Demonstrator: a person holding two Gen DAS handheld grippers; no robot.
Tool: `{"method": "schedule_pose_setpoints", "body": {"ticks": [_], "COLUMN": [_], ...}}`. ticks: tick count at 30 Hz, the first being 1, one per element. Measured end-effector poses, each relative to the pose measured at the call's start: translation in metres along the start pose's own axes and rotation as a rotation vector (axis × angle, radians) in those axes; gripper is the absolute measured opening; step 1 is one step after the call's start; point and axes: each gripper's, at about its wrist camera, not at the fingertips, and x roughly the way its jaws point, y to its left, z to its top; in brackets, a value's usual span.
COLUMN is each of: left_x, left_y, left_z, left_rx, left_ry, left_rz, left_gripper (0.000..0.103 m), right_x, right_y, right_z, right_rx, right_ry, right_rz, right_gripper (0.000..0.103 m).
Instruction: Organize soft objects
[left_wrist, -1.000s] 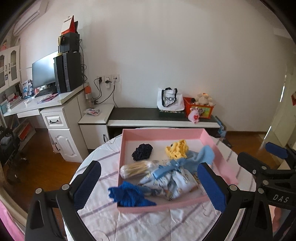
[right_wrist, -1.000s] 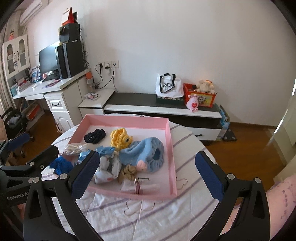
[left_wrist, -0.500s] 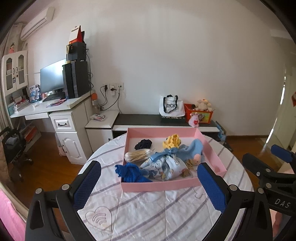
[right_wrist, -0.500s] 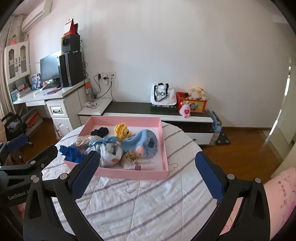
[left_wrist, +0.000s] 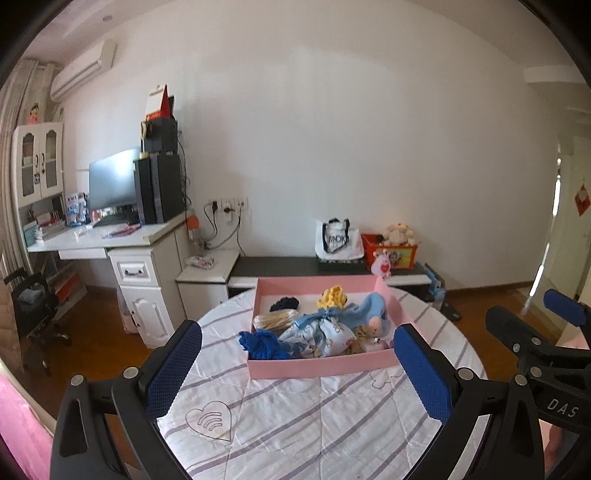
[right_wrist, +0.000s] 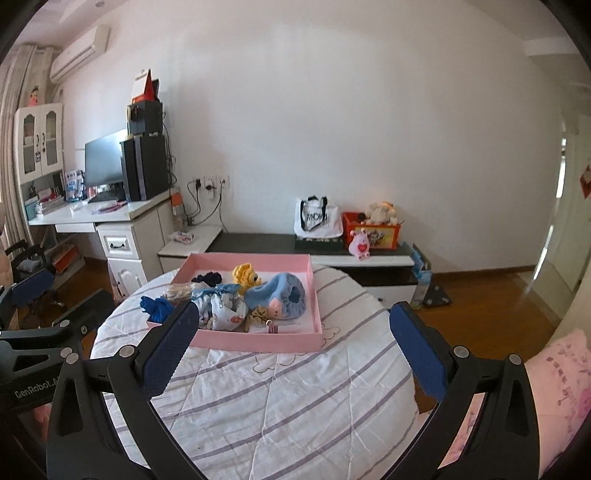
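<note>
Pink tray (left_wrist: 317, 367) looks farther off now; you've pulled both tongs back, spread wide, empty. Labels: "DAS", "GenRobot".

Both wrist cameras sit side by side, well back from the pink tray (left_wrist: 317, 367), facing the far wall across the round counter (right_wrist: 280, 398). The left camera views from the left; both views share tray and counter.
</note>
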Motion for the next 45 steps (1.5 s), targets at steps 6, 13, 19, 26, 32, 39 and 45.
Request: {"method": "schedule_pose_setpoints", "body": {"ticks": [6,13,19,26,32,39,45], "left_x": [-0.033,-0.058,-0.071,-0.079,-0.082,-0.085,-0.085], "left_y": [-0.003,-0.006,-0.009,-0.011,-0.013,-0.015,-0.015], "left_z": [-0.011,-0.021,-0.029,-0.033,-0.036,-0.038,-0.040], "left_rx": [0.008,0.008,0.006,0.010,0.012,0.020,0.020], "left_ry": [-0.066,-0.124,-0.157,-0.180,-0.193,-0.200,-0.203], "left_rz": [0.022,0.033,0.034,0.045,0.050,0.046,0.041], "left_gripper": [0.103,0.103,0.103,0.103,0.103,0.103,0.103], "right_x": [-0.027,-0.055,-0.072,-0.086,-0.089,-0.090,-0.093], "right_y": [0.003,0.007,0.009,0.014,0.012,0.010,0.011], "right_z": [0.000,0.001,0.000,-0.002,-0.003,-0.004,-0.003], "right_rx": [-0.004,-0.022,-0.023,-0.041,-0.030,-0.020,-0.018], "right_ry": [-0.060,-0.137,-0.173,-0.212,-0.221,-0.225,-0.229], "right_rz": [0.004,-0.015,-0.012,-0.019,-0.019,-0.032,-0.037], "right_gripper": [0.103,0.103,0.103,0.103,0.103,0.103,0.103]}}
